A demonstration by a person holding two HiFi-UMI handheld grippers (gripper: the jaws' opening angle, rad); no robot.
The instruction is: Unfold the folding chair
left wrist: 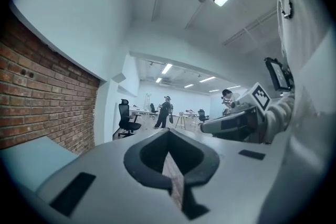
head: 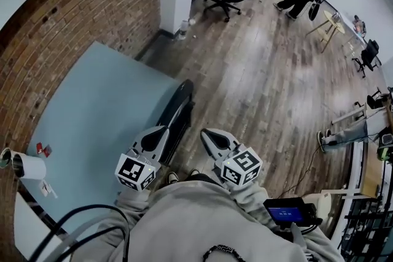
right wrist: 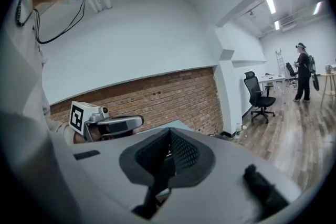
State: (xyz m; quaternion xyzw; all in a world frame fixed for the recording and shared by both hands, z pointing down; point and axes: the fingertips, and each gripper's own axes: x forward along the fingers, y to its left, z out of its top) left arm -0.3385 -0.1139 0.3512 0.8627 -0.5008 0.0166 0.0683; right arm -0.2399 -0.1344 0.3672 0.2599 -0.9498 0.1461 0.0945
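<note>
The head view alone shows the folding chair [head: 179,108], folded, on the wooden floor [head: 258,83] beside a blue panel [head: 92,126]. Left gripper [head: 158,134] and right gripper [head: 209,135] jaws: clenched, empty. Brick wall [head: 73,15] adjacent.

We see the folding chair [head: 179,108] folded flat, not opened: a slim black shape with a lighter grey strip down its length, seen edge-on from above. It sits on the wood floor [head: 258,70] just beside the right edge of the pale blue panel [head: 92,126], running along that edge. We can't tell if it touches the panel.
</note>
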